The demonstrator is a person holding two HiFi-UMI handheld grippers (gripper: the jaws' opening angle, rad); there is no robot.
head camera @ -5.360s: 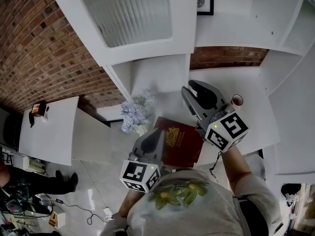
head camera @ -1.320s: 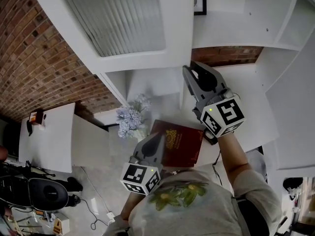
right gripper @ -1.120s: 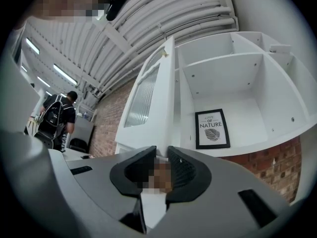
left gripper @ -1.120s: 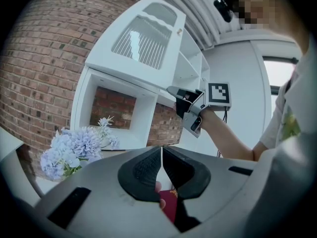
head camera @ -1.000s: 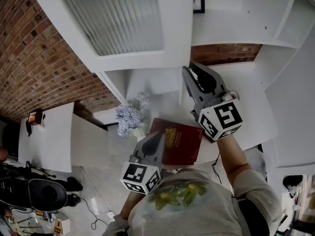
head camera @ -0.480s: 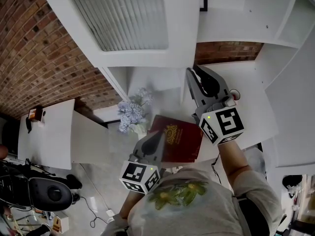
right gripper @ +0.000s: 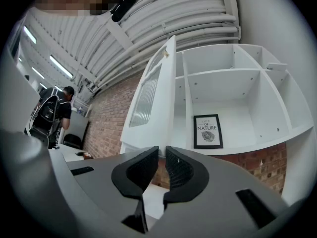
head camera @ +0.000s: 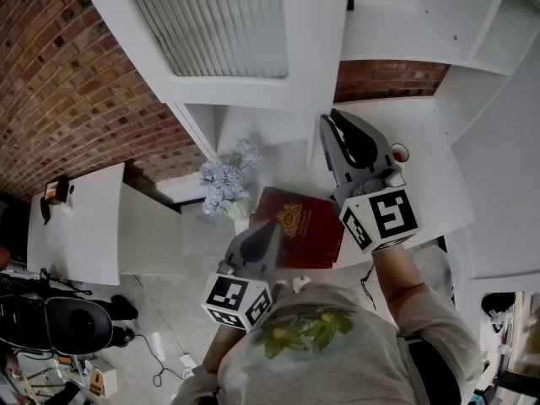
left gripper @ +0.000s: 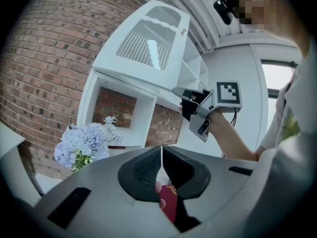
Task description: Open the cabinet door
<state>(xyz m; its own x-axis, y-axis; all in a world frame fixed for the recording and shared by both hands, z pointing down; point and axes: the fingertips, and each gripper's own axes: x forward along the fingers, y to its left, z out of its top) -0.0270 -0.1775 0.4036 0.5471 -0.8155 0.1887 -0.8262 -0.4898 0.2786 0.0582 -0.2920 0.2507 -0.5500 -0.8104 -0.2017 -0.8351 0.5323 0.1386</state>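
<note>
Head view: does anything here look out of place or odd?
Nothing is damaged or spilled. One oddity: the left claw is shut on a red book, which the door, already swung wide, does not need.

A white open-fronted shelving unit rises ahead of the right gripper, with a black-framed leaf print standing on the shelf just above its jaws. On the white ledge beneath that gripper, a bunch of pale blue flowers sits ahead of the left gripper.
</note>
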